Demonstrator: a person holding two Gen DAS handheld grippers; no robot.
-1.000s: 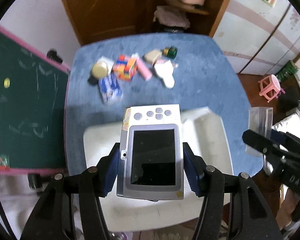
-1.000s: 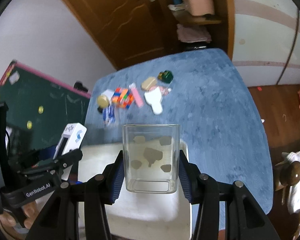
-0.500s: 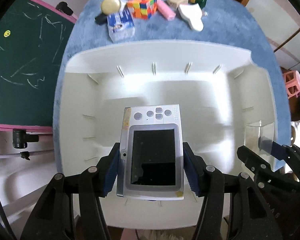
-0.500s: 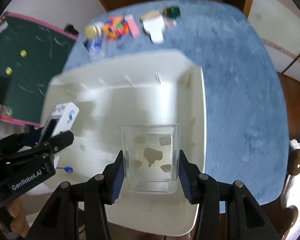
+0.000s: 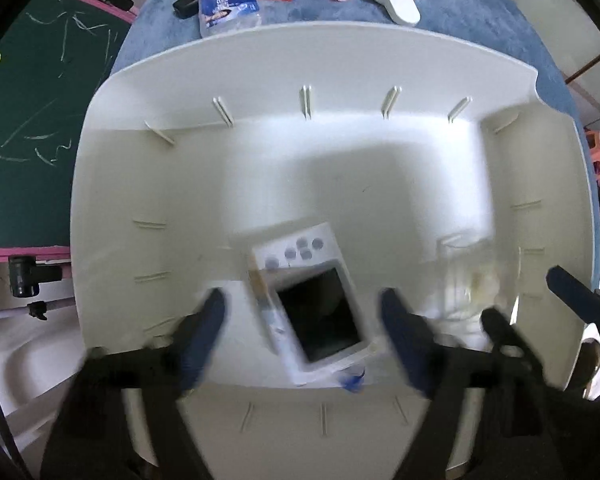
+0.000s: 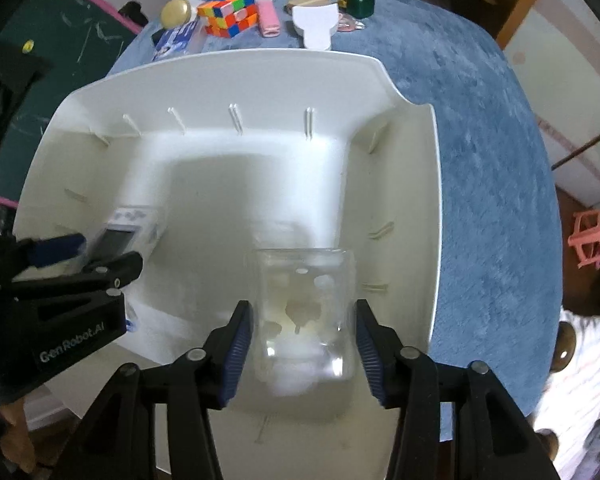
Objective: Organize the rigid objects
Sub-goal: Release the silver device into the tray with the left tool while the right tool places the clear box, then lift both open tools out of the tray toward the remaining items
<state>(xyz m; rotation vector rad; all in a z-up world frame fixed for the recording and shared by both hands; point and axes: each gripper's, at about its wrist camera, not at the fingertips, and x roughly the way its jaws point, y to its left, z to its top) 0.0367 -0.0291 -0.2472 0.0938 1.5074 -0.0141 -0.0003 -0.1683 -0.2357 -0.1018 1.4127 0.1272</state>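
The white bin [image 5: 100,128] fills both frames. Lower center of each, the handheld game console [image 5: 312,304] and clear glass cup [image 6: 306,312] lie inside, freed; left claw [image 5: 300,332] and right claw [image 6: 303,348] gape, empty. Lift both straight up, clearing the walls.

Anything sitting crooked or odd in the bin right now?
Yes. The handheld game console lies askew inside the white bin, twisted relative to the walls, and sits free between the open left gripper. The clear glass looks upright between the right gripper, its jaws slightly apart from it. Nothing spilled.
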